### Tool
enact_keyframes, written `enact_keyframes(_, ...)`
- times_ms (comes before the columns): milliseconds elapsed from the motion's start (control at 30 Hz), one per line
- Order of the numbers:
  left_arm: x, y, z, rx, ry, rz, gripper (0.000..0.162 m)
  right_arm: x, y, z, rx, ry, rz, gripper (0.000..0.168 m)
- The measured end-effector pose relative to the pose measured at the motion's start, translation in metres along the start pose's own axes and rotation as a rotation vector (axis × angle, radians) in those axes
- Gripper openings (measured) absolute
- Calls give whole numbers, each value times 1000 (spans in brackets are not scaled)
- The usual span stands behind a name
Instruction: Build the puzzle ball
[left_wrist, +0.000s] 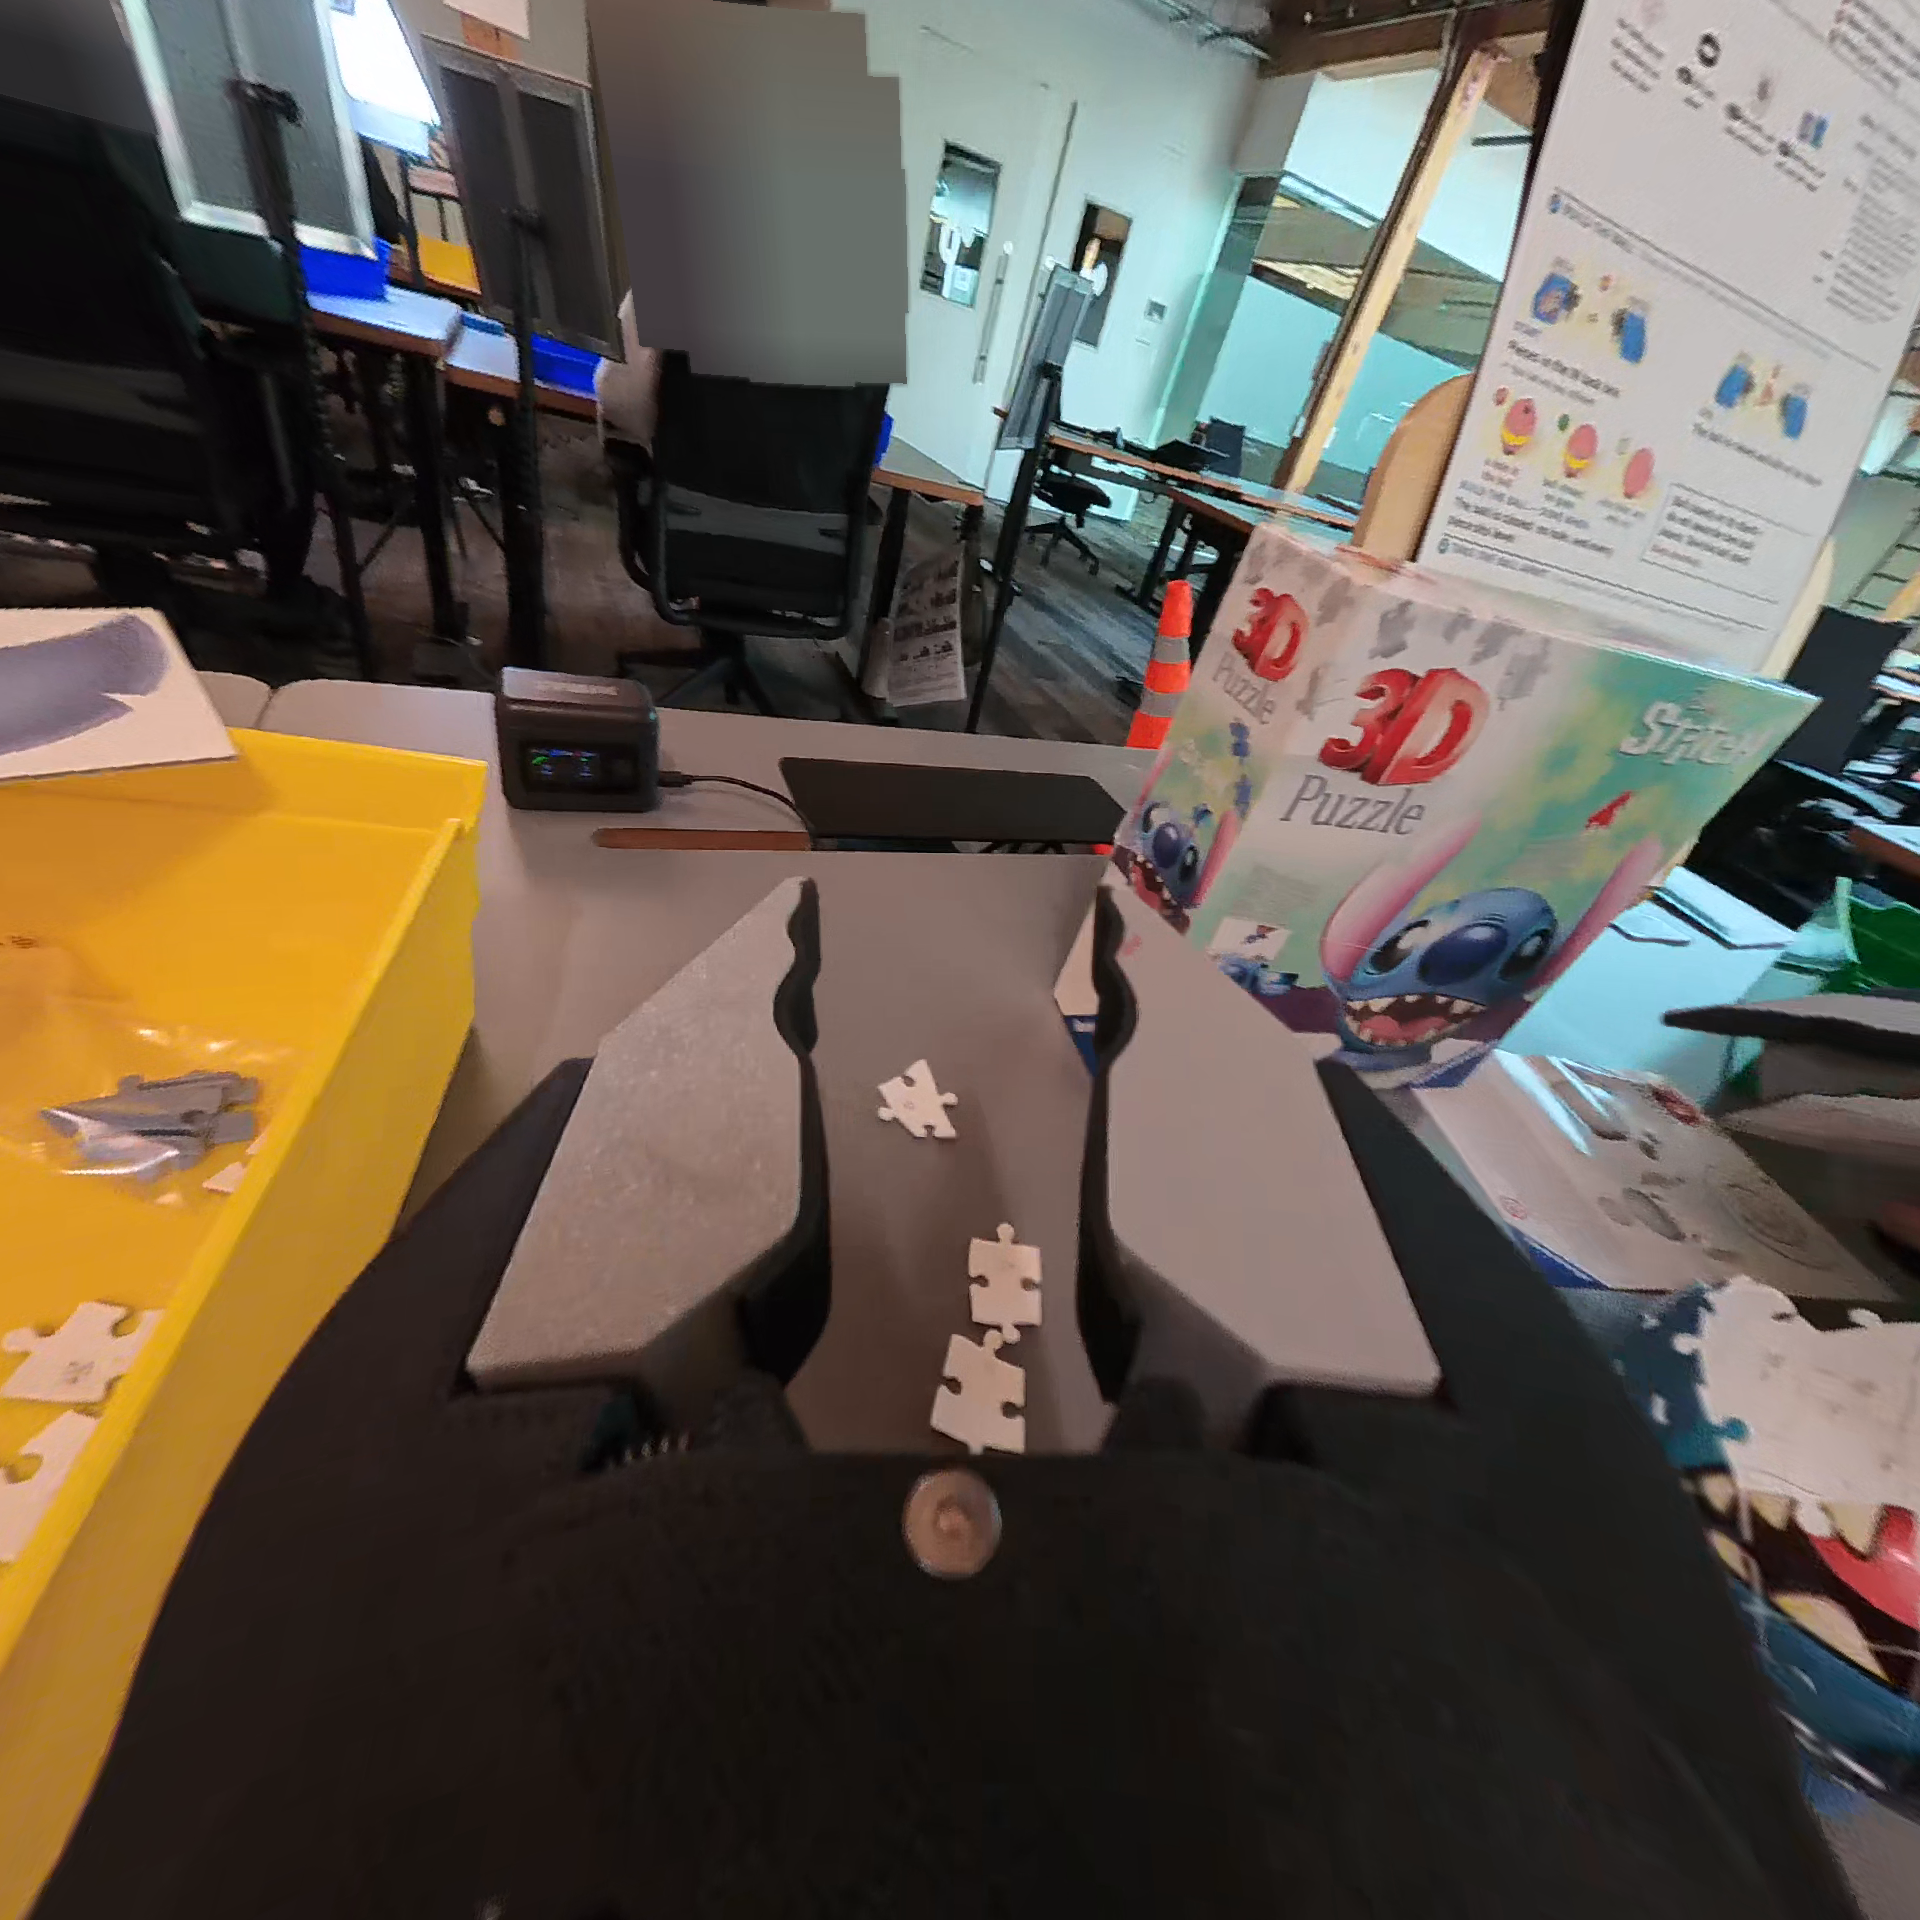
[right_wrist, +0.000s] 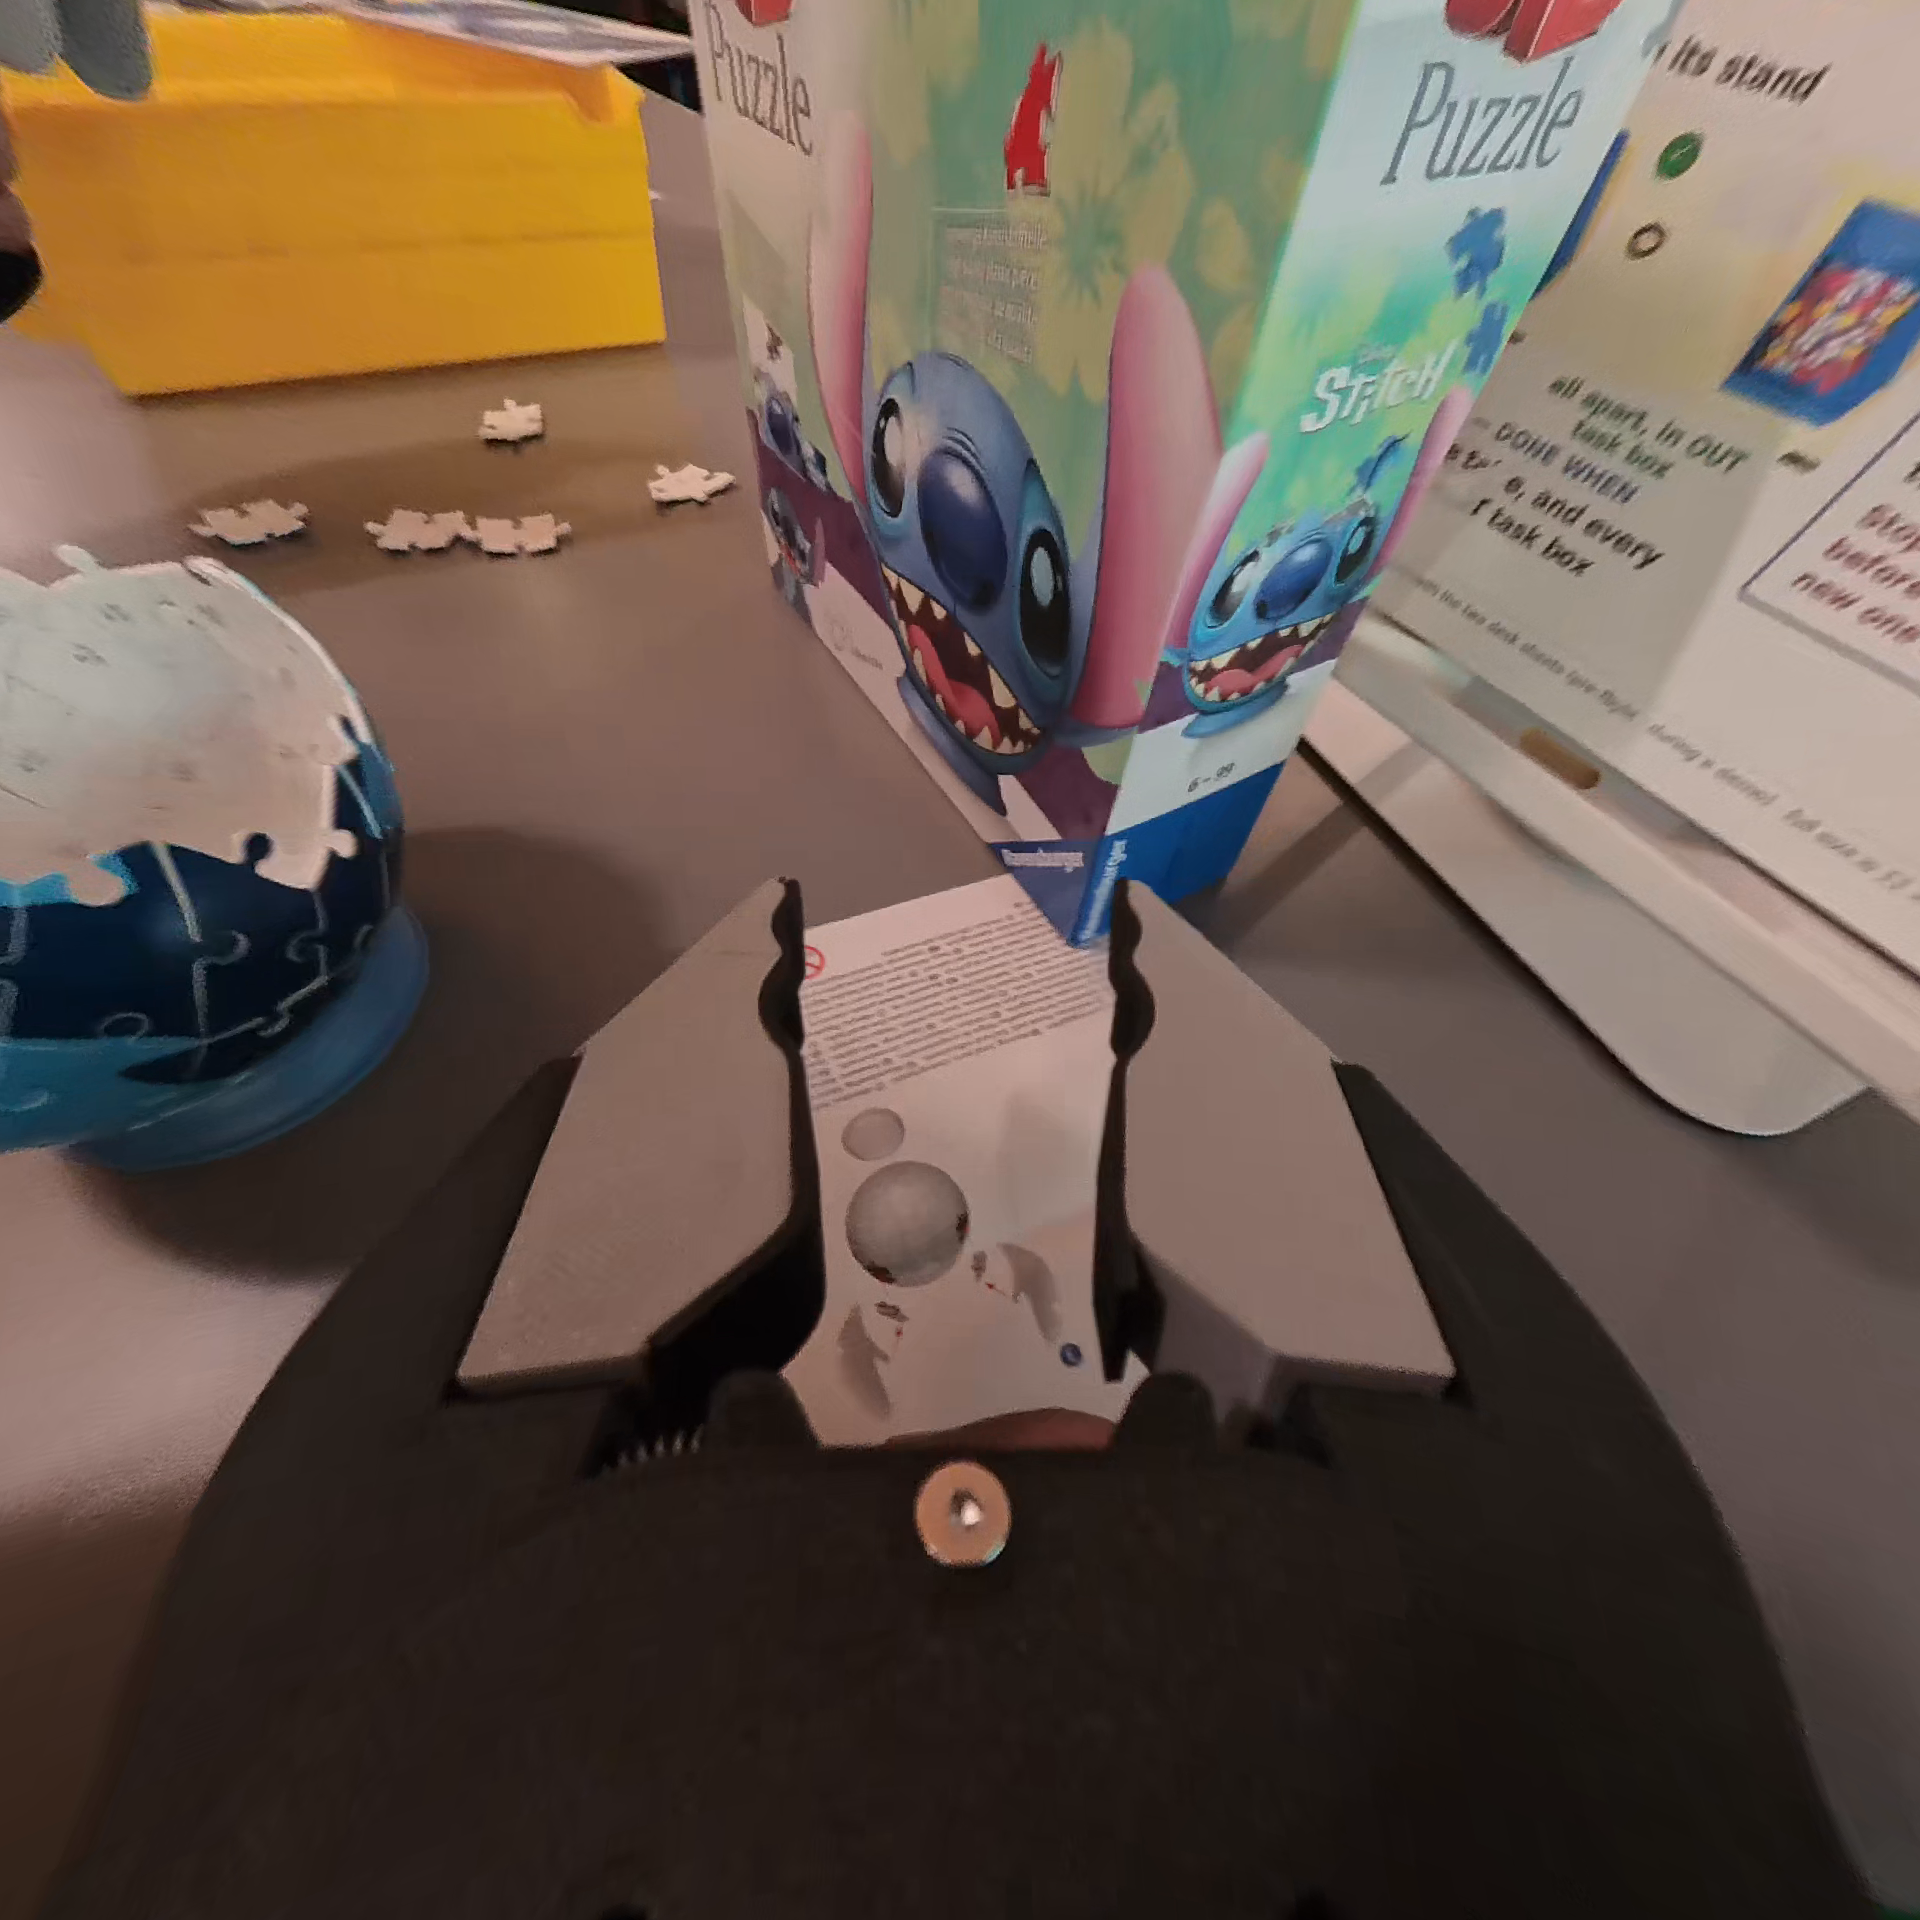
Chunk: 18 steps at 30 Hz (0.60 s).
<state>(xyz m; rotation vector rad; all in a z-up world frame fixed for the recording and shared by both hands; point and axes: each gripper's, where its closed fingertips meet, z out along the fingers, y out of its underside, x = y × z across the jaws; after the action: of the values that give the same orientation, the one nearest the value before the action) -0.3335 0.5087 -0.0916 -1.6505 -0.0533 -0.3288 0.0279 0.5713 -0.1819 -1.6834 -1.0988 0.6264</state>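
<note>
The half-built puzzle ball (right_wrist: 177, 821) sits on a blue stand at the left of the right wrist view, its open white inside facing up; its edge shows in the left wrist view (left_wrist: 1808, 1475). My left gripper (left_wrist: 956, 914) is open and empty above three white loose pieces (left_wrist: 916, 1099) on the grey table. Several loose pieces (right_wrist: 468, 530) also lie beyond the ball in the right wrist view. My right gripper (right_wrist: 951, 914) is open and empty above a white instruction leaflet (right_wrist: 956, 1049).
The puzzle box (left_wrist: 1455, 852) stands upright at the right, also in the right wrist view (right_wrist: 1039, 436). A yellow bin (left_wrist: 239, 987) with bagged pieces is at the left. A small black device (left_wrist: 577, 740), a dark tablet (left_wrist: 945, 805) and an upright instruction sheet (right_wrist: 1714, 436) stand behind. Tip to tip, the grippers are about 40 centimetres apart.
</note>
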Motion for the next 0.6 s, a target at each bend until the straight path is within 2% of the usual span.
enact_keyframes(67, -1, -6, -4, 35, -9, 2, 50, 3, 8, 2, -47, 35, -45, 63)
enact_keyframes(200, 7, -13, -10, 59, 23, -4, 50, 1, 19, 10, -98, 52, -99, 62)
enact_keyframes(367, -6, 9, -8, -59, -40, 52, 49, 1, 26, 13, -127, 72, -135, 60)
enact_keyframes(500, -20, 23, -6, -134, -62, -5, 48, 3, 29, 14, -139, 75, -128, 59)
enact_keyframes(600, -26, 3, -23, -86, -124, 22, 48, 5, 32, 15, -146, 75, -118, 58)
